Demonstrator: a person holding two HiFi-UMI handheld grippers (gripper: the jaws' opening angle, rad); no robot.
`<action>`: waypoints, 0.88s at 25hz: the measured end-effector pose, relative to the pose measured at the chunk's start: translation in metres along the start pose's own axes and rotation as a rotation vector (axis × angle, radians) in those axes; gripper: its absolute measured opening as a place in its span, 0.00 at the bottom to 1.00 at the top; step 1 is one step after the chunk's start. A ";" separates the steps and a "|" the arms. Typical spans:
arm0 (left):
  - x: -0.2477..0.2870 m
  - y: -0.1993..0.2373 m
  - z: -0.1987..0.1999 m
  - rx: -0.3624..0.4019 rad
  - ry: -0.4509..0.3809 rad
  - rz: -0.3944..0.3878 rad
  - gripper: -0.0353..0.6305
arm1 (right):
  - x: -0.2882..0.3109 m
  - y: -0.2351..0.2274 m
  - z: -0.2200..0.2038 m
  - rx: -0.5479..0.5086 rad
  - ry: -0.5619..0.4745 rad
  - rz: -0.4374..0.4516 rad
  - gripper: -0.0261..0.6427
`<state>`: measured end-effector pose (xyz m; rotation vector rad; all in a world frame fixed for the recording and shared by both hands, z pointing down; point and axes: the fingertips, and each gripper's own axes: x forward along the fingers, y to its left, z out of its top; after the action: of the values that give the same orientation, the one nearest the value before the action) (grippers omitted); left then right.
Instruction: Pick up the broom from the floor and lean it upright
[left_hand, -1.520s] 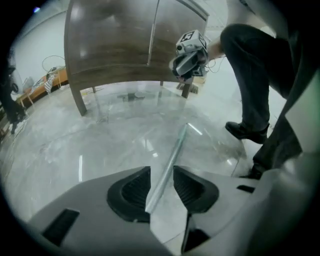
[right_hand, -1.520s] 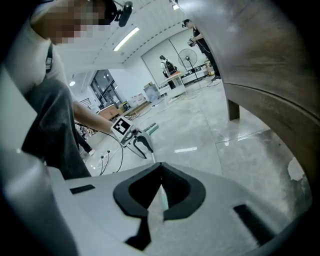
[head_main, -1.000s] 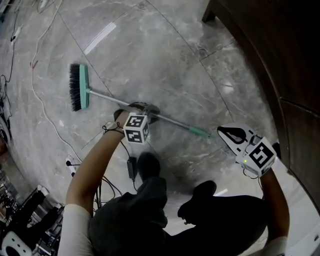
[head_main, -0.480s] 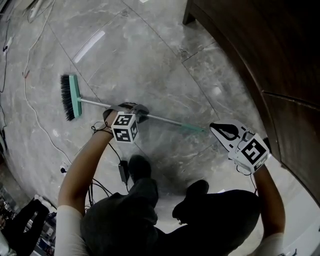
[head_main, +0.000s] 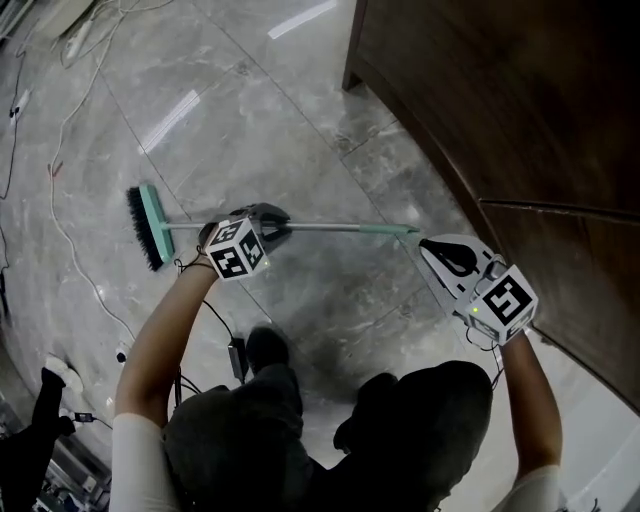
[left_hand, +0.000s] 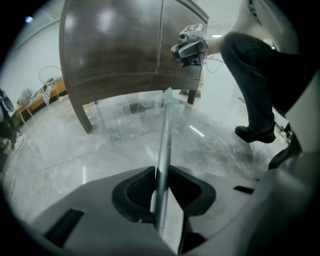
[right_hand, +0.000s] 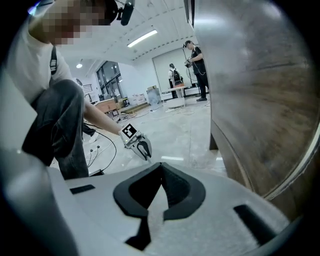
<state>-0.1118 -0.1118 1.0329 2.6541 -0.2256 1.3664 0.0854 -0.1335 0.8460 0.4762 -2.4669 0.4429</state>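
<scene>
Left gripper (head_main: 280, 225), just closed on broom (head_main: 335, 227) (handle)

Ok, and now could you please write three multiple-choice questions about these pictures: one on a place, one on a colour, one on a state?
1. In the head view, the broom head lies:
A) to the left of the left gripper
B) at the picture's top edge
C) at the picture's bottom edge

2. The block that carries the bristles is:
A) red
B) teal green
C) yellow

3. The left gripper is:
A) open and empty
B) shut on the broom's handle
C) shut on a cable

Answers:
1 A: the head sits at the far left end of the handle, beyond the left gripper.
2 B: the block is teal green, with black bristles on it.
3 B: in the left gripper view the jaws, which have just been closing, press on the metal handle from both sides.
</scene>
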 end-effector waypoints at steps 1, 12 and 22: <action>-0.004 0.005 0.008 -0.021 -0.022 0.015 0.17 | -0.004 -0.003 0.005 -0.014 -0.001 -0.007 0.04; -0.062 0.052 0.089 -0.172 -0.273 0.146 0.18 | -0.036 -0.017 0.061 -0.086 -0.083 -0.071 0.04; -0.131 0.064 0.178 -0.217 -0.478 0.162 0.17 | -0.078 -0.004 0.124 -0.188 -0.105 -0.124 0.04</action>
<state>-0.0583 -0.2010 0.8277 2.7735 -0.6145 0.6675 0.0874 -0.1698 0.7045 0.5825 -2.5304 0.1373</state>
